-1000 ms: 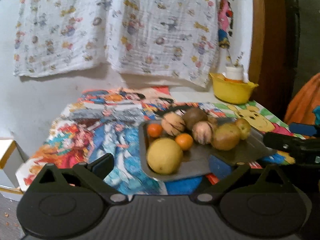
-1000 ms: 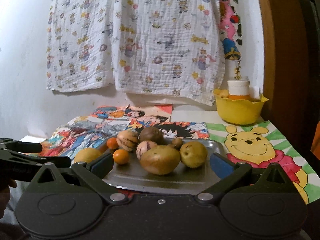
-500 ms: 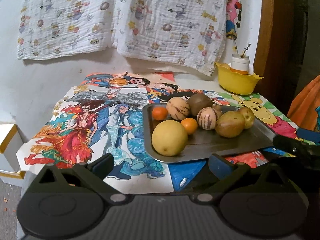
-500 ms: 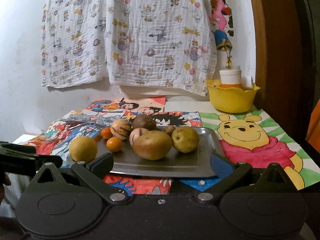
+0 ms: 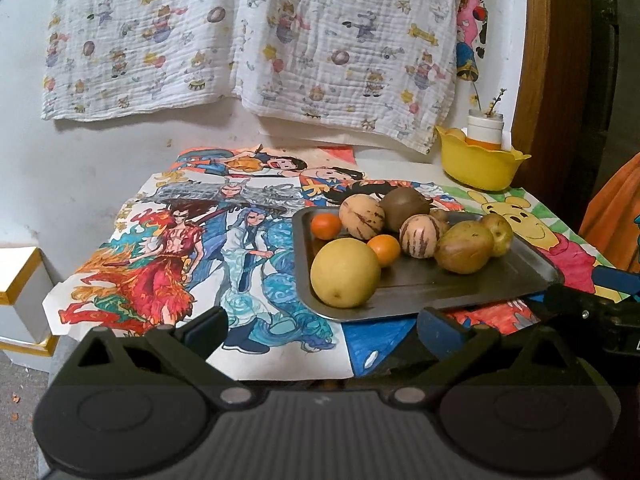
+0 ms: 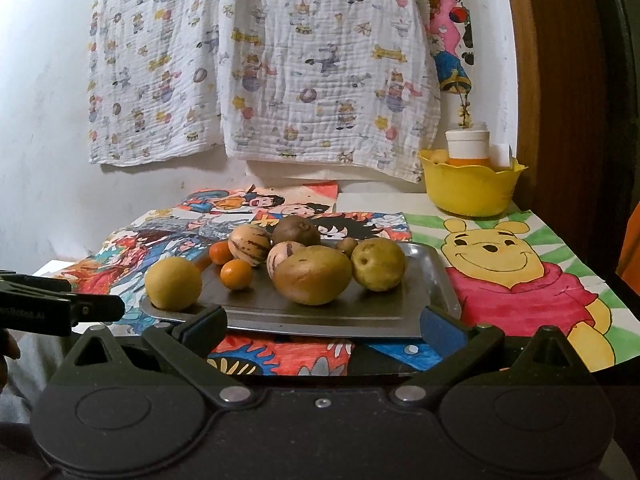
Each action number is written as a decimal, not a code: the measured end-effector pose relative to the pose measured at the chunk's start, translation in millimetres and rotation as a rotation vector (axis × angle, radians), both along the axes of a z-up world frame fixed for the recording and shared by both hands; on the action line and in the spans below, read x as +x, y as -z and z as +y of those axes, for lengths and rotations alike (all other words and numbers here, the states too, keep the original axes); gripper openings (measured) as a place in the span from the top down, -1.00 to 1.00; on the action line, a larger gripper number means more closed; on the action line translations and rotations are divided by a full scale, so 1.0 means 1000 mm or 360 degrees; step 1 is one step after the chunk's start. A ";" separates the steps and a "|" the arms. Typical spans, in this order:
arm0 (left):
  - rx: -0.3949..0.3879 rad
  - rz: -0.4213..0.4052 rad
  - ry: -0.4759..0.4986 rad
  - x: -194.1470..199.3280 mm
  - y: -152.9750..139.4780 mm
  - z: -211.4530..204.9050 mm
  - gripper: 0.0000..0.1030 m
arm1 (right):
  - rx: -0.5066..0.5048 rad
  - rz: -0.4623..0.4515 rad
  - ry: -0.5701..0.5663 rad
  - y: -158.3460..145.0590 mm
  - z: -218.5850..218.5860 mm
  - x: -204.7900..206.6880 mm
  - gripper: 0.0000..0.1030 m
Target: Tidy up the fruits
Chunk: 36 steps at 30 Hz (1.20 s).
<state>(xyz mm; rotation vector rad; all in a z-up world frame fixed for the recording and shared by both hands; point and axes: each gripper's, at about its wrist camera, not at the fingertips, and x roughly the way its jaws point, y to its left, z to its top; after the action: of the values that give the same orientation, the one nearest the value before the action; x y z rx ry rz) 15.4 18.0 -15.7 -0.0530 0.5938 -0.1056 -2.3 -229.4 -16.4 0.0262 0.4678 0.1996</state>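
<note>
All the fruits are found together on the metal tray [image 5: 460, 280], which sits on the coloured drawings [image 5: 192, 264] spread over the table. The big yellow fruit [image 5: 345, 272] is placed at the tray's near left corner. Two small oranges [image 5: 383, 250] are seen just behind it. Two striped fruits [image 5: 420, 236] and a dark brown one [image 5: 404, 208] are set toward the tray's far side, touching each other. Two brownish-green fruits [image 6: 312, 276] are kept near the tray's middle and right.

No fruit is seen away from the tray, and none is held. Whether the sorting is finished or yet to be done cannot be told, because a full tray fits both. A yellow bowl [image 6: 472, 188] is stood well beyond the tray's far right corner.

The left gripper [image 5: 320, 328] is held wide apart and empty, just short of the tray's near edge. The right gripper [image 6: 324, 324] is also spread apart and empty, at the tray's near edge.
</note>
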 end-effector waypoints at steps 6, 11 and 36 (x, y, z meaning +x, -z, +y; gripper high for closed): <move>0.0013 0.0001 0.0005 -0.002 0.000 -0.002 -0.99 | -0.0002 -0.0002 -0.0003 0.000 0.001 -0.001 -0.99; 0.0015 0.0000 0.0004 -0.003 0.000 -0.002 -0.99 | -0.0009 -0.0009 0.0003 -0.001 0.001 -0.001 -0.99; 0.0014 0.0006 0.0005 -0.004 0.001 -0.002 -0.99 | -0.0013 -0.0007 -0.0004 -0.002 0.001 -0.002 -0.99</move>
<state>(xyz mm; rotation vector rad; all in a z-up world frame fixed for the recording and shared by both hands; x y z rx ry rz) 11.5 16.3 -16.6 -0.0439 0.5979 -0.1057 -3.9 -227.9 -14.3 0.0170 0.4640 0.2000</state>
